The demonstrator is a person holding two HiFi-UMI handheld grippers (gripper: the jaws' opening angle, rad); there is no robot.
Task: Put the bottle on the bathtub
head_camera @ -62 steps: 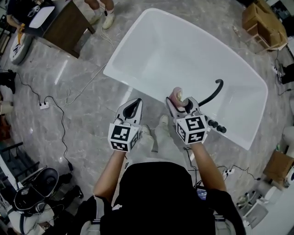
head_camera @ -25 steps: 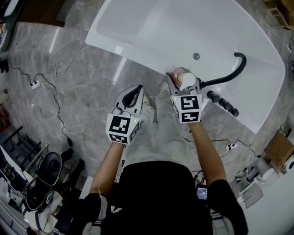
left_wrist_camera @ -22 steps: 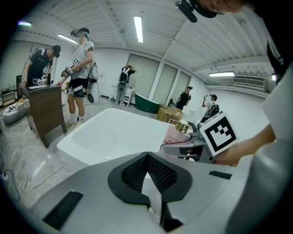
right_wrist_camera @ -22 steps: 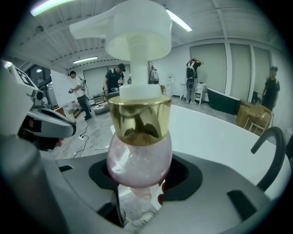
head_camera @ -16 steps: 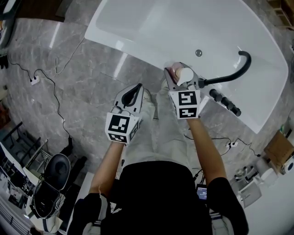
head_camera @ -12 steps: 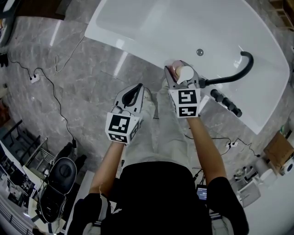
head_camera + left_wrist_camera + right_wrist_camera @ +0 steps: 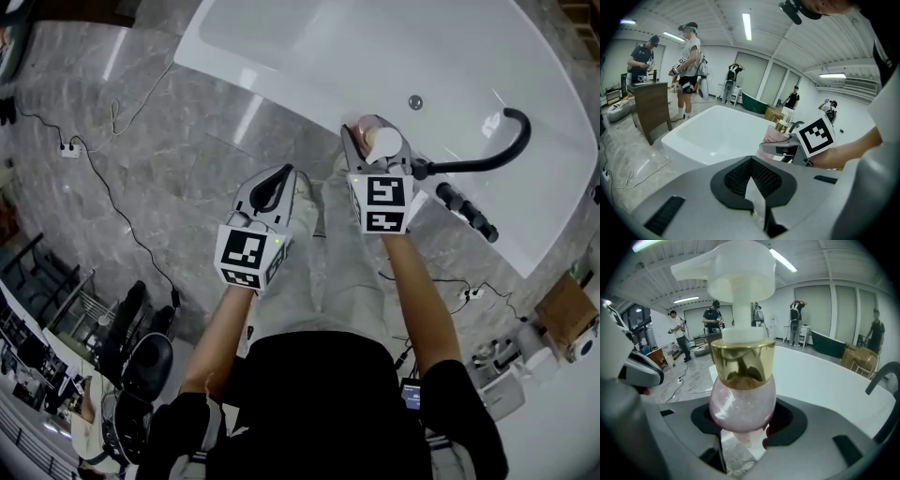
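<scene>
A pink bottle (image 7: 380, 142) with a gold collar and white pump top stands upright between the jaws of my right gripper (image 7: 373, 150), which is shut on it. It hangs over the near rim of the white bathtub (image 7: 281, 89), just left of the black faucet (image 7: 487, 161). In the right gripper view the bottle (image 7: 742, 401) fills the middle above the right gripper (image 7: 745, 422), with the bathtub (image 7: 820, 376) behind it. My left gripper (image 7: 273, 190) is shut and empty, lower left over the floor. From the left gripper (image 7: 751, 164) I see the bottle (image 7: 772, 135) and bathtub (image 7: 712, 133).
Black tap knobs (image 7: 464, 211) sit on the rim right of the faucet. Cables (image 7: 112, 211) and a power strip (image 7: 67, 149) lie on the marble floor at left. A cardboard box (image 7: 567, 314) stands at right. Several people and a wooden desk (image 7: 647, 108) are beyond the tub.
The person has stepped closer to the tub. My right gripper has carried the bottle slightly forward, over the near rim beside the faucet. The left gripper has stayed shut at the same place.
</scene>
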